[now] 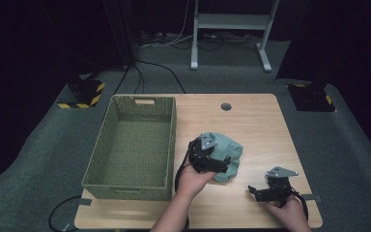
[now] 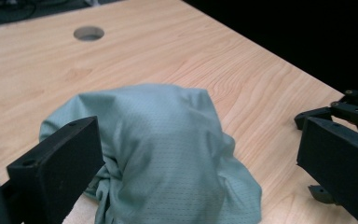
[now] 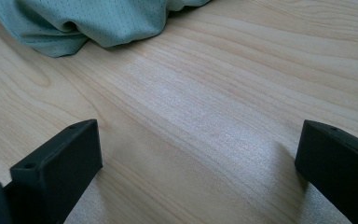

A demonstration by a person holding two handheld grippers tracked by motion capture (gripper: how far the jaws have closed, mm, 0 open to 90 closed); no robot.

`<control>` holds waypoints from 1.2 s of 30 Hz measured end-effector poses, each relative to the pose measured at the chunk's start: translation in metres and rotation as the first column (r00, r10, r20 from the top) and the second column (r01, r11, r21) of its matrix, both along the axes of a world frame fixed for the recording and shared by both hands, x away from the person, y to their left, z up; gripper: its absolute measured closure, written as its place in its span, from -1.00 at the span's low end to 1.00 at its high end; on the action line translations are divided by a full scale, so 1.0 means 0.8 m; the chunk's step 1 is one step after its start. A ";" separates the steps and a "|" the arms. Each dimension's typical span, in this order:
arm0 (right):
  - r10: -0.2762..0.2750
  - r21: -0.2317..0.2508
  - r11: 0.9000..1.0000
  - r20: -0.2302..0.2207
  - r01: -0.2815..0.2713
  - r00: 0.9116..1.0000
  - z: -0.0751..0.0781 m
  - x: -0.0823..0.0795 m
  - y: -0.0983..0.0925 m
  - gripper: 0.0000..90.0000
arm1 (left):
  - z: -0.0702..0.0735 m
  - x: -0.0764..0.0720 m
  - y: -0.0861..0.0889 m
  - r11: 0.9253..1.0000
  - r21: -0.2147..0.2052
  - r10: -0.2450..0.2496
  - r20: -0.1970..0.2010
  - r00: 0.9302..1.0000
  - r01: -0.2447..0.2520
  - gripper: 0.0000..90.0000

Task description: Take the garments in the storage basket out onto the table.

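A crumpled pale green mesh cloth (image 1: 231,149) lies in a heap on the wooden table (image 1: 256,121), right of the basket. My left gripper (image 1: 217,165) hovers over the cloth's near left side. In the left gripper view its jaws stand wide apart on either side of the cloth (image 2: 168,140), and the left gripper (image 2: 200,140) is open. My right gripper (image 1: 254,191) rests low near the table's front right edge, open, with bare wood between its jaws (image 3: 198,140). The cloth's edge (image 3: 74,23) lies well beyond it. The right gripper (image 2: 349,109) also appears at the side of the left gripper view.
A green woven basket (image 1: 101,140) with nothing in it fills the table's left part. A round cable hole (image 1: 226,106) sits near the far edge. Beyond the table are grey floor, cables and a white stand (image 1: 232,21).
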State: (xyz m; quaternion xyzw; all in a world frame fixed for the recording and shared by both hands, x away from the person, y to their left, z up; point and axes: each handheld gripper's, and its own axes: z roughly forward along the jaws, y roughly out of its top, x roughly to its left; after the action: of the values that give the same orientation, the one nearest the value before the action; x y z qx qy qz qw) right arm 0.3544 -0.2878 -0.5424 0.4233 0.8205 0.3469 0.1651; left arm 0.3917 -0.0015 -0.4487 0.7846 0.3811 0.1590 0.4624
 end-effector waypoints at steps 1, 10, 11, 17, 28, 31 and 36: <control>0.000 0.000 1.000 0.000 0.000 1.000 0.000 0.000 0.000 -1.00 | 0.002 -0.002 -0.001 1.000 0.013 -0.001 0.005 1.000 0.001 -0.99; -0.001 -0.002 1.000 0.000 0.001 1.000 0.000 0.000 0.000 -1.00 | 0.015 -0.013 0.008 1.000 -0.012 -0.004 0.046 0.999 0.005 -0.99; -0.001 -0.004 1.000 0.001 0.001 1.000 0.000 0.000 0.001 -1.00 | 0.016 -0.014 0.010 1.000 -0.012 -0.004 0.051 0.999 0.005 -0.99; 0.000 -0.007 1.000 0.001 0.000 1.000 0.000 0.000 0.001 -1.00 | 0.019 -0.022 0.018 1.000 -0.011 0.014 0.058 0.998 -0.013 -0.99; 0.000 0.004 1.000 -0.003 0.000 1.000 0.000 0.000 -0.001 -1.00 | 0.018 -0.055 0.025 1.000 0.013 0.008 0.061 0.998 -0.009 -0.99; 0.000 0.001 1.000 0.000 0.000 1.000 0.000 0.000 0.000 -1.00 | 0.008 -0.070 0.026 1.000 0.013 0.009 0.059 0.998 -0.009 -0.99; 0.000 0.002 1.000 -0.001 0.000 1.000 0.000 0.000 0.000 -1.00 | -0.002 -0.088 0.030 1.000 0.008 -0.021 0.039 0.999 0.020 -0.99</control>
State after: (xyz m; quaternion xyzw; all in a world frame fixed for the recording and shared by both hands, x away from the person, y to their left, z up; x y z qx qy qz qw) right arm 0.3545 -0.2880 -0.5423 0.4236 0.8202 0.3475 0.1645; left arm 0.3215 0.0224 -0.4502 0.7869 0.3634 0.1710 0.4685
